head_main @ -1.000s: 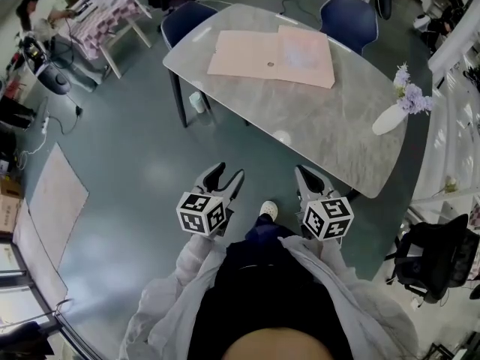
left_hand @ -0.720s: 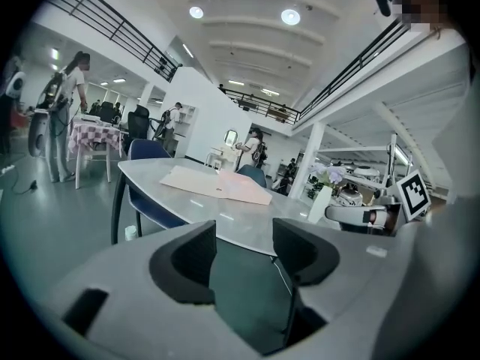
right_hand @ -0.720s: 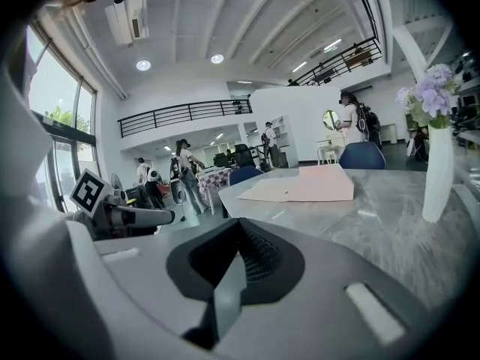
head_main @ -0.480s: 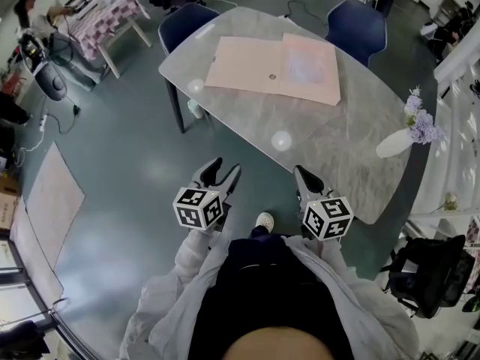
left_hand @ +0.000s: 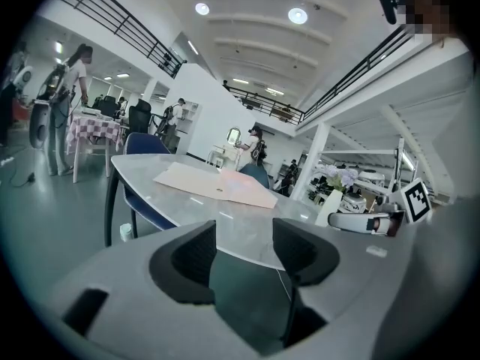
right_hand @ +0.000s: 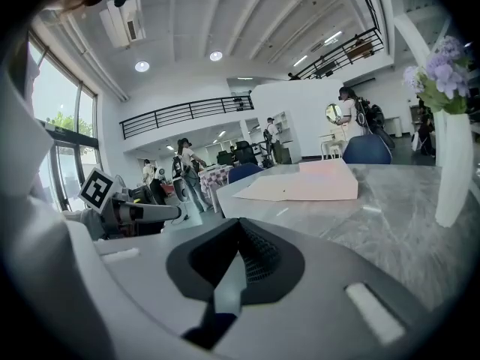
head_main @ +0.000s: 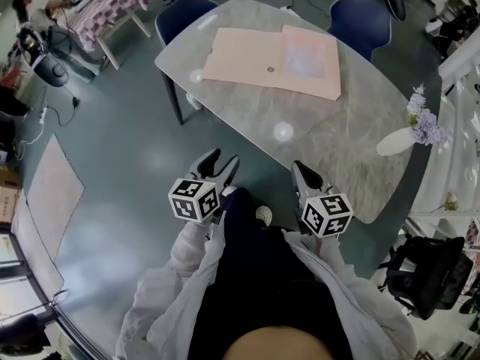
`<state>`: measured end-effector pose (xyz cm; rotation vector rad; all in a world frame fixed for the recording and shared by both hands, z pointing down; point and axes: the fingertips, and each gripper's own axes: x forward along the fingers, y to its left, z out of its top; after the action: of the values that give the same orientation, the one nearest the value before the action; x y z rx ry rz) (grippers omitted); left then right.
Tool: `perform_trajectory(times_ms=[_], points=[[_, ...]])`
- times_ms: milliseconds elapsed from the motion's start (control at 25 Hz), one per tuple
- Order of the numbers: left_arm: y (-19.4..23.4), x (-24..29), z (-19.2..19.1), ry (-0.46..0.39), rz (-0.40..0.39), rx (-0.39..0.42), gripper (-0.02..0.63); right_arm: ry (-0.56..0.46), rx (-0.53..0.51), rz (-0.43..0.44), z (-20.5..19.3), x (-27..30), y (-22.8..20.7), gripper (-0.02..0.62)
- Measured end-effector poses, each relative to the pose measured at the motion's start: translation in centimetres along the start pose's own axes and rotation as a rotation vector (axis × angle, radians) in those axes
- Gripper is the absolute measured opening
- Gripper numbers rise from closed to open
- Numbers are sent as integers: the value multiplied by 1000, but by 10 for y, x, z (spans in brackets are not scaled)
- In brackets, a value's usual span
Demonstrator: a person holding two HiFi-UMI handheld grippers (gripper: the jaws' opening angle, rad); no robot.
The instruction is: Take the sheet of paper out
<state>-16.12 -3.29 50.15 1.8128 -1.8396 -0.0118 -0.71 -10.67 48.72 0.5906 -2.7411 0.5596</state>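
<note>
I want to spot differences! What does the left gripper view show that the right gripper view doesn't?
Only the left gripper view: the left tool with jaws apart, and the right tool from the side. Only the right gripper view: the right tool's shut jaws, the left tool from the side. Both: the grey table, pink folder, white vase of purple flowers.

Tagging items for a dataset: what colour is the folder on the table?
Pale pink; the folder shows best in the head view.
</note>
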Motion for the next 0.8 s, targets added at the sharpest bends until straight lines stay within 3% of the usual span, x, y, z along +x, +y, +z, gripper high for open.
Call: perform_trajectory(times_ms=[360,800], points=[[-2,18,-11,43,-24,-28,227,4,35,-22,-4,9,-15,9],[22,88,38,77,-78,-22,227,-6,75,-82,39,60,-61,9]])
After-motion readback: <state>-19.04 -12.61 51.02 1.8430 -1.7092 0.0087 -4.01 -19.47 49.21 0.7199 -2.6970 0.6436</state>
